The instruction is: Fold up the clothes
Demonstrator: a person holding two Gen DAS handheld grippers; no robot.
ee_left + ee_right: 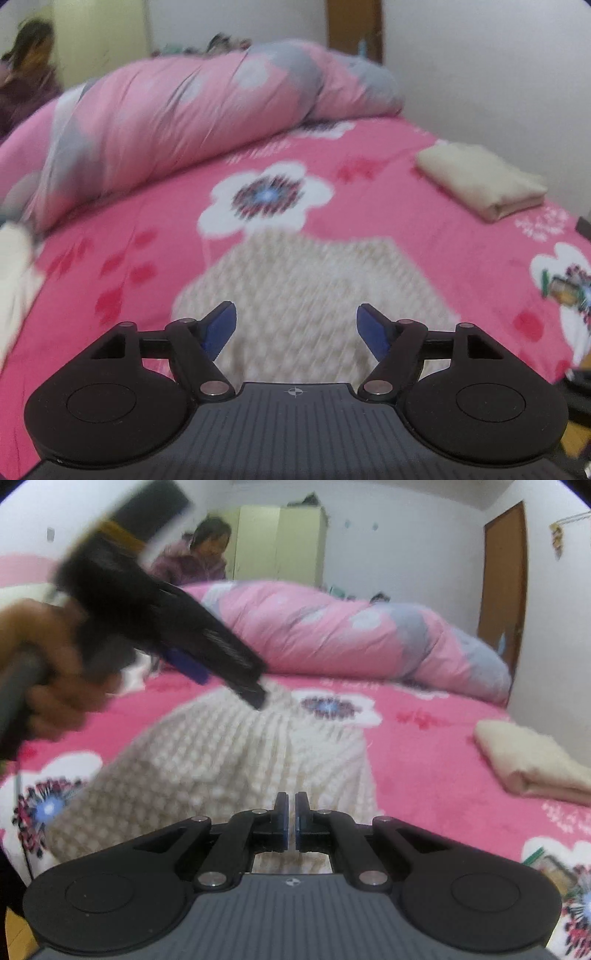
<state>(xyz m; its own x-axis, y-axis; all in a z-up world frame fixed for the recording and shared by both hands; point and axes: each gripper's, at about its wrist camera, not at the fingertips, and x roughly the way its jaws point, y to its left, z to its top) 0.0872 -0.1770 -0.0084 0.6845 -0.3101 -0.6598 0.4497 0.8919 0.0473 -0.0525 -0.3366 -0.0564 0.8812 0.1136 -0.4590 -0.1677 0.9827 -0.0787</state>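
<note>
A cream knitted sweater (314, 295) is spread on the pink flowered bed sheet (424, 236). The left gripper (295, 328) is held above it with the jaws wide apart and nothing between them. The right gripper (291, 821) is closed, and no cloth is seen between its pads. A folded beige garment (480, 181) is laid near the wall, well apart from the sweater. A rolled quilt (177, 122) is seen behind.

1. The left wrist camera looks down along its fingers, close above the knitted garment (314, 295).
2. The right wrist camera sits lower and nearer, facing the same way across the bed (424, 757).
3. Both views share the garment, the quilt (177, 122) and the folded cloth (480, 181).
</note>
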